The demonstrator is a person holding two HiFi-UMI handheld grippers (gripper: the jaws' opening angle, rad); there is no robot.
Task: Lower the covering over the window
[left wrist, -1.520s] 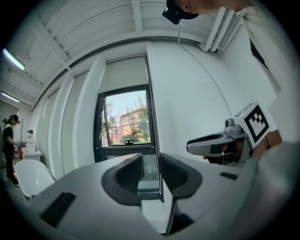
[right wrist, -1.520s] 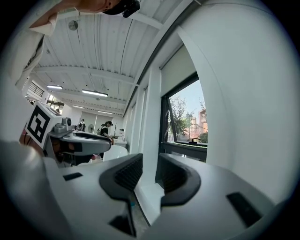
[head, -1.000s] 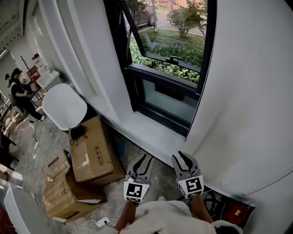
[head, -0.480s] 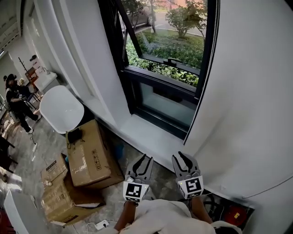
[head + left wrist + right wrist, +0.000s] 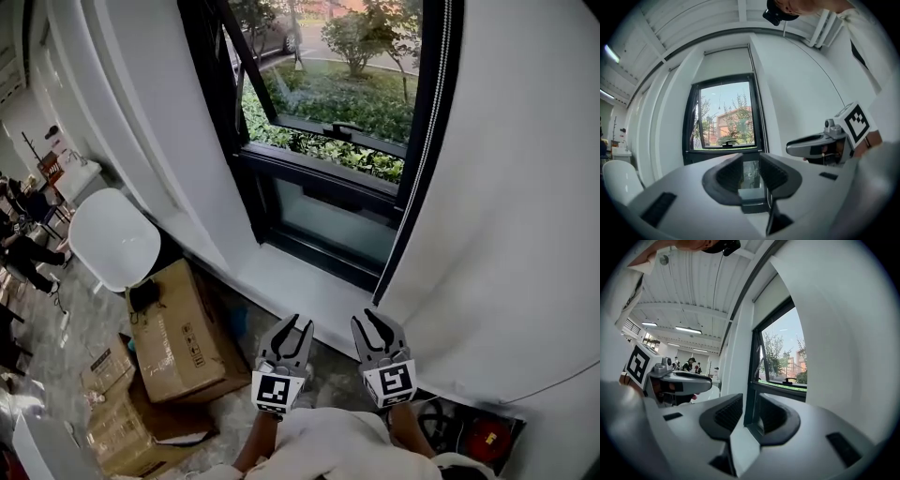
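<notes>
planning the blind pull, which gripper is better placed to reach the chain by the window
Right. The right gripper is open, empty and nearly below the chain along the right window frame; the left gripper is farther left.

Bright daylight from the window (image 5: 328, 103), fisheye-warped edges

From my feed the frame (image 5: 258, 202) looks like matt black metal, with glossy glass (image 5: 342, 214) in it. The wall (image 5: 525, 206) at 3 o'clock is smooth matt white. The boxes (image 5: 173, 342) at 8 are plain brown cardboard, and the chair (image 5: 112, 239) at 9 is shiny white plastic. The floor (image 5: 56, 342) looks like mottled grey concrete. The left gripper (image 5: 292, 328) and right gripper (image 5: 373, 322) are matt grey plastic with ribbed black pads (image 5: 729, 174).
</notes>
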